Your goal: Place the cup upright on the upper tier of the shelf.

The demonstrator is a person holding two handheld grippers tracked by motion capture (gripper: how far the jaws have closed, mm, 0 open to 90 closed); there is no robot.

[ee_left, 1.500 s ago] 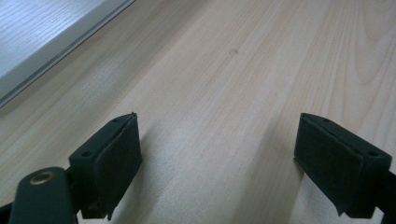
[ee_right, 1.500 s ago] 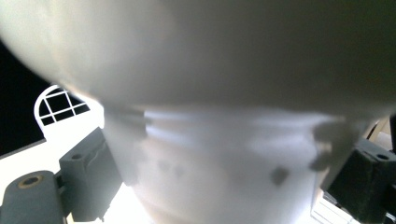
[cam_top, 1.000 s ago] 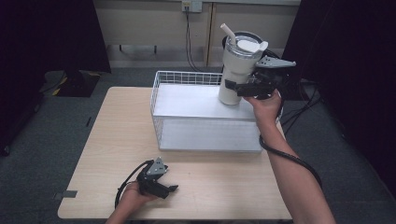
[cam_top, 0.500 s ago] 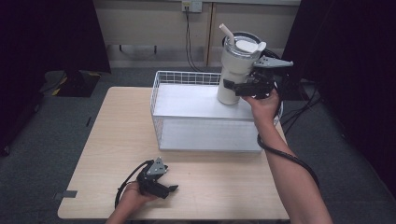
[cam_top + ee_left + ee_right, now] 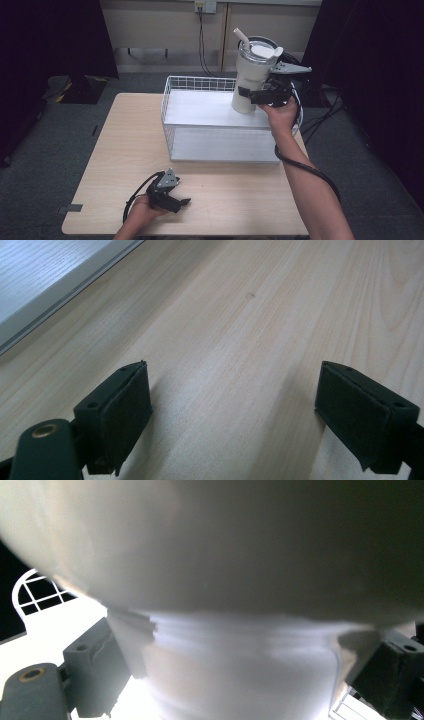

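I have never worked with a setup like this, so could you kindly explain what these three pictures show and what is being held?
There is no robot here: a person holds a hand-held two-jaw gripper in each hand at a wooden table. The high view looks down from above the person's side. The other two pictures come from cameras riding on the grippers, looking along their black jaws. On the table stands a white wire basket. The right gripper is shut on the lower part of a white tumbler with a lid and straw, holding it above the basket's far right corner; its own view shows the tumbler very close. The left gripper rests low at the table's near edge, its jaws open with nothing between them.
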